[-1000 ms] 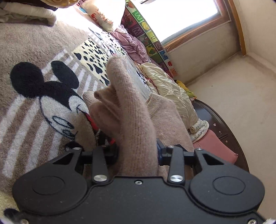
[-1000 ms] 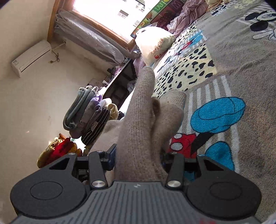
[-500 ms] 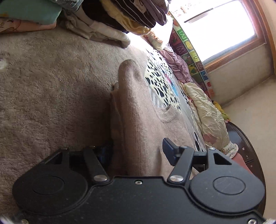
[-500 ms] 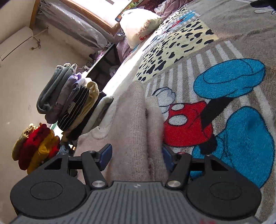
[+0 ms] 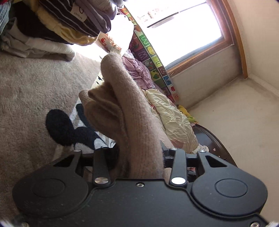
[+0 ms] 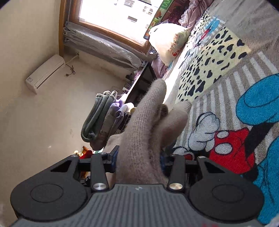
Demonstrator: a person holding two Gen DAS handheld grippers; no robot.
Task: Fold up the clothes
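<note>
Each camera sits just behind its own gripper and looks forward along the fingers, very near to the beige knitted sweater [image 5: 137,132] bunched before the lens. The left view faces the bright wooden-framed window [image 5: 183,29] over the grey cartoon-printed bed blanket [image 5: 31,97]. The right view faces the same window [image 6: 118,15] and blanket [image 6: 226,73] too, rolled the other way. Both share the stack of folded clothes [image 5: 57,22] [image 6: 104,118].

daylight enters through the window [image 5: 183,31], which is overexposed to plain white in both views. glare washes out the pillow [image 5: 120,35] beside it. the blanket [image 6: 226,87] is evenly lit; the sweater [image 5: 132,111] casts soft shadows in its folds. fisheye distortion bends the walls and darkens the corners. near parts are slightly soft.
</note>
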